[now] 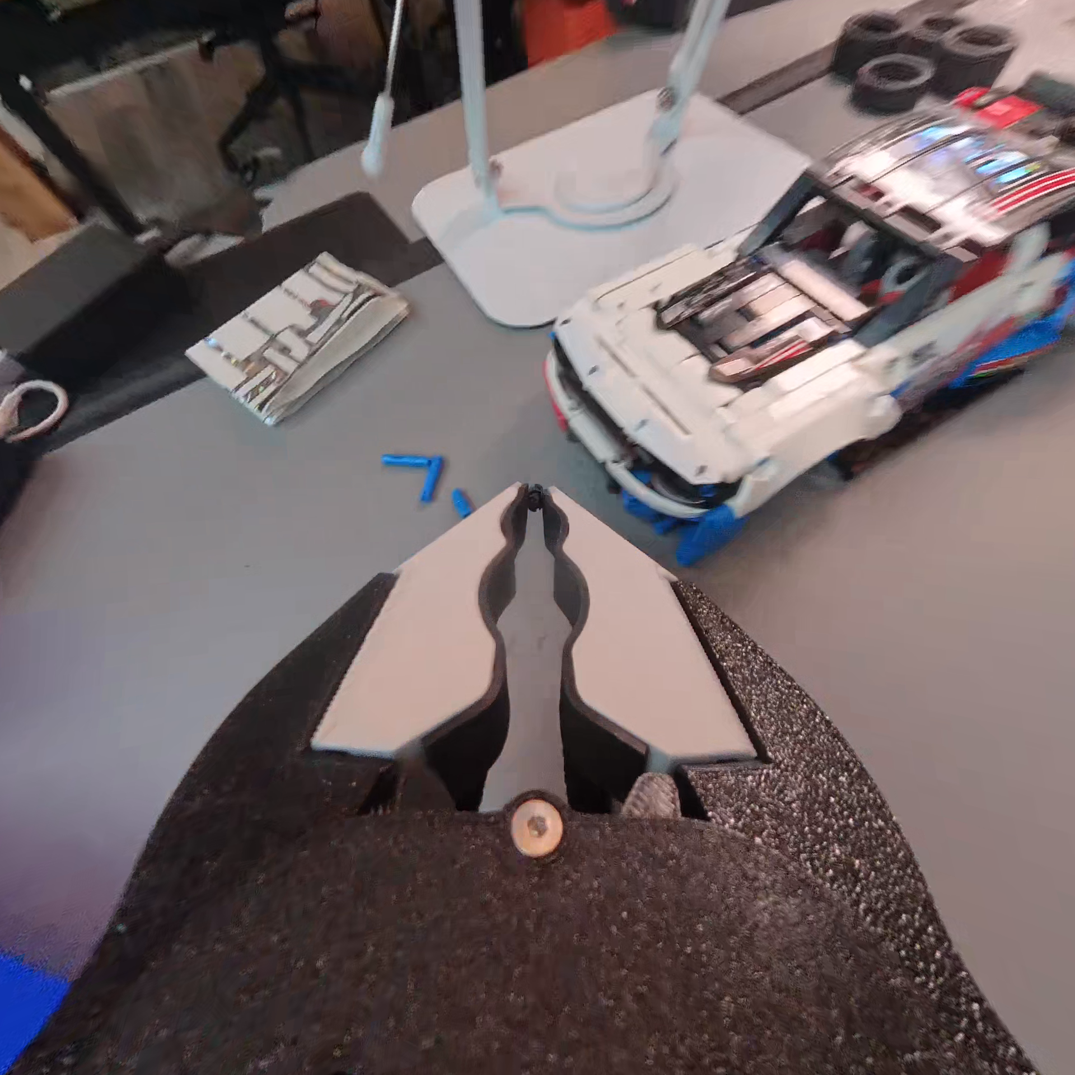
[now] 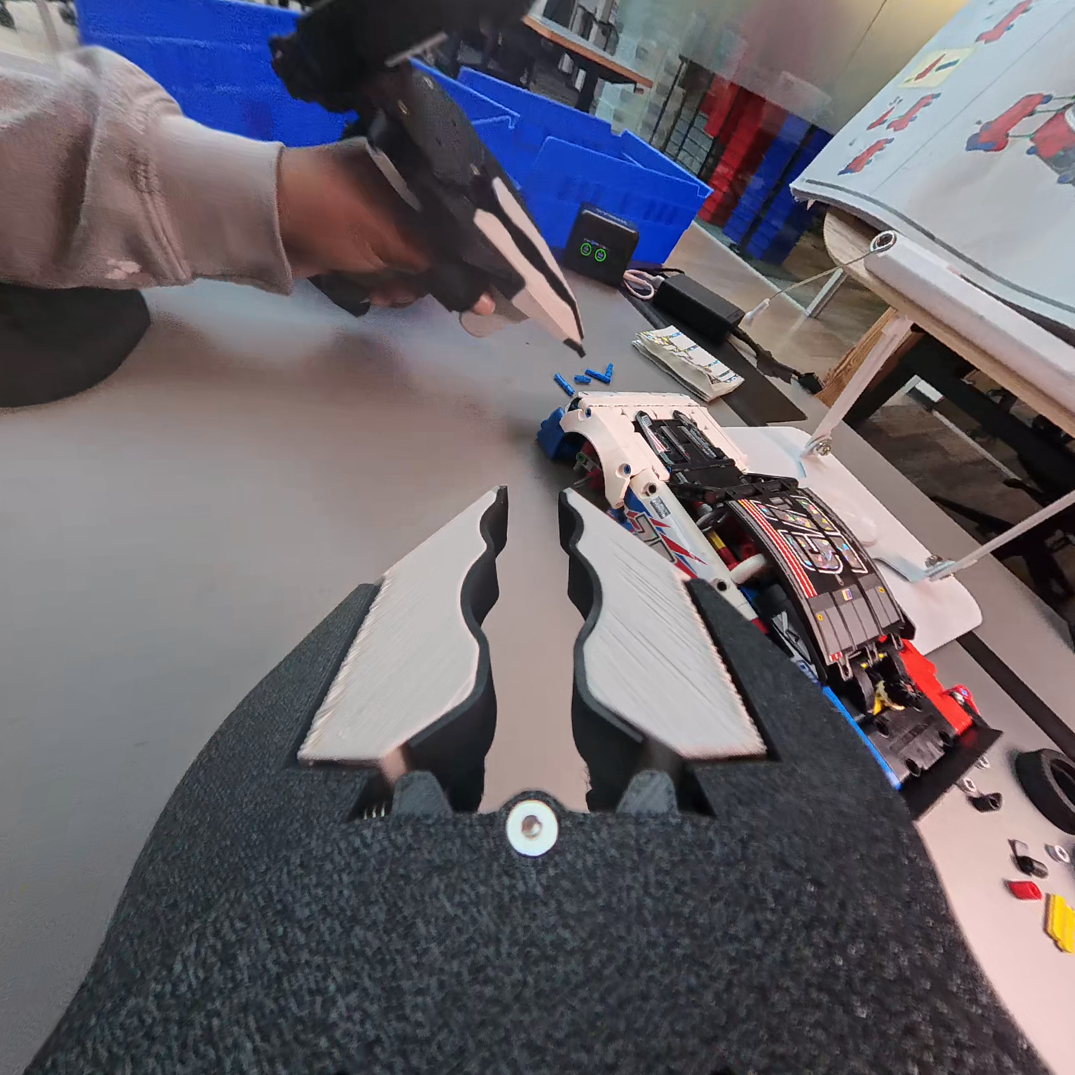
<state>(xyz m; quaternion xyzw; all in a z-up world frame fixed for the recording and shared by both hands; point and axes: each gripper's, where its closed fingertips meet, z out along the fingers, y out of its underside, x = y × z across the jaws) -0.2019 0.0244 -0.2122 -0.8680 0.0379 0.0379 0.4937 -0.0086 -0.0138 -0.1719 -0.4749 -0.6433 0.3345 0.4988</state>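
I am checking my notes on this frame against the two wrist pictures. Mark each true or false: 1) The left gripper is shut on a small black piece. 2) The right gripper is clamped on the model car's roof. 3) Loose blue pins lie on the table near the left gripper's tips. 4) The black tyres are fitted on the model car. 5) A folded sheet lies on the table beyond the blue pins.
1) True: the left gripper pinches a small black piece at its tips.
2) False: the right gripper is open and empty, beside the model car.
3) True: the blue pins lie there.
4) False: the black tyres lie loose on the table.
5) True: the folded sheet lies there.
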